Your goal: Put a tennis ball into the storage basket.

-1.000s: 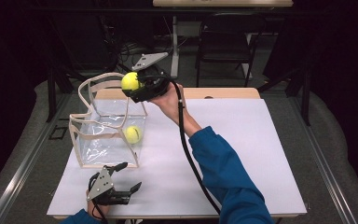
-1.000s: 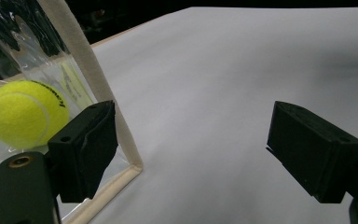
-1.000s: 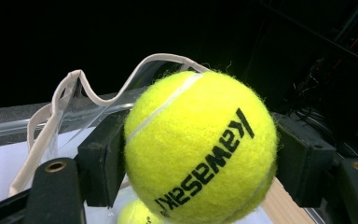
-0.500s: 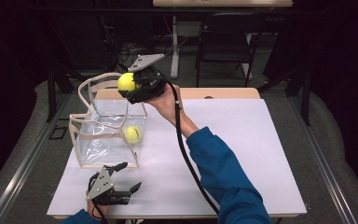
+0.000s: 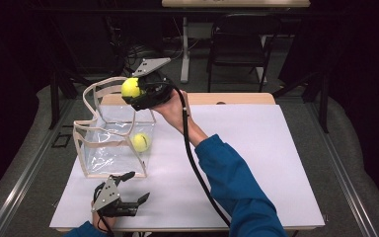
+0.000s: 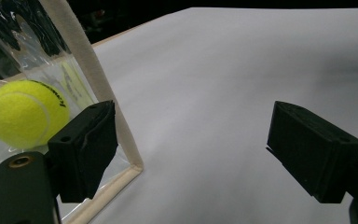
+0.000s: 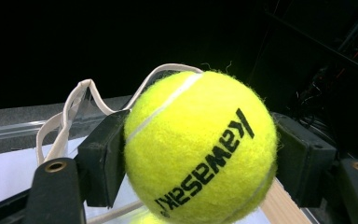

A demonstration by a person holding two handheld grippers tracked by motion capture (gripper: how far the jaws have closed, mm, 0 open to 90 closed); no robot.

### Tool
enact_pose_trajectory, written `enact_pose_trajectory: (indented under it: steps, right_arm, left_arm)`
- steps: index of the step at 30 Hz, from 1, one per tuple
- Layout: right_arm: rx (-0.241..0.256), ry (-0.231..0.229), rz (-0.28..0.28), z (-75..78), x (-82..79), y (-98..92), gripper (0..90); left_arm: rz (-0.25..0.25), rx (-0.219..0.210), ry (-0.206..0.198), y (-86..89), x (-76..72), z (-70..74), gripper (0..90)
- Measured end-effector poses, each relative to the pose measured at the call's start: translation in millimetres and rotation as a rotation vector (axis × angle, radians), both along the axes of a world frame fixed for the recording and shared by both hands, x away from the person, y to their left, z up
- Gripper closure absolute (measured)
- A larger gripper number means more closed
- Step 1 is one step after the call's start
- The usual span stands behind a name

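Right tongs [image 5: 131, 91] raised on an outstretched arm, jaws clamped; left tongs [image 5: 137, 186] low, jaws spread wide.

The right half of the white worktop [image 5: 256, 148] is bare, so a gripper can pass there freely. On the left side stands a clear bag [image 5: 113, 143] with its top open and a tall looping handle [image 5: 98, 91] at the back. The right gripper [image 5: 139, 94] sits above the bag's far edge, squeezing a tennis ball [image 5: 131, 87], and the blue sleeve [image 5: 232, 173] and a black cable [image 5: 192, 158] cross the middle. A second ball [image 5: 140, 142] lies inside the bag. The left gripper [image 5: 128, 190] rests near the front edge, jaws wide apart, just beside the bag's front corner [image 6: 133, 161].
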State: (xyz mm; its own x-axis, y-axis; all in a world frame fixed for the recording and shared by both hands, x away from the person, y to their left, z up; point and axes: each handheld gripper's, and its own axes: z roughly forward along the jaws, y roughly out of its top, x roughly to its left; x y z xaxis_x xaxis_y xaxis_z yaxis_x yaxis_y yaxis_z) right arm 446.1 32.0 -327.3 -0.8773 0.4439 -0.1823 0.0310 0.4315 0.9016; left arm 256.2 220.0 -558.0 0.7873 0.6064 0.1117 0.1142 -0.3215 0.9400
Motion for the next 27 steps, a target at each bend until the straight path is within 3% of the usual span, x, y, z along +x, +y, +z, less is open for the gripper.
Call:
enact_pose_trajectory:
  steps: [27]
  right_arm:
    - [-0.024, 0.008, 0.024, -4.7, -3.1, 17.5, 26.5]
  left_arm:
    - [-0.001, -0.001, 0.0, 0.6, -0.3, 0.2, 16.0]
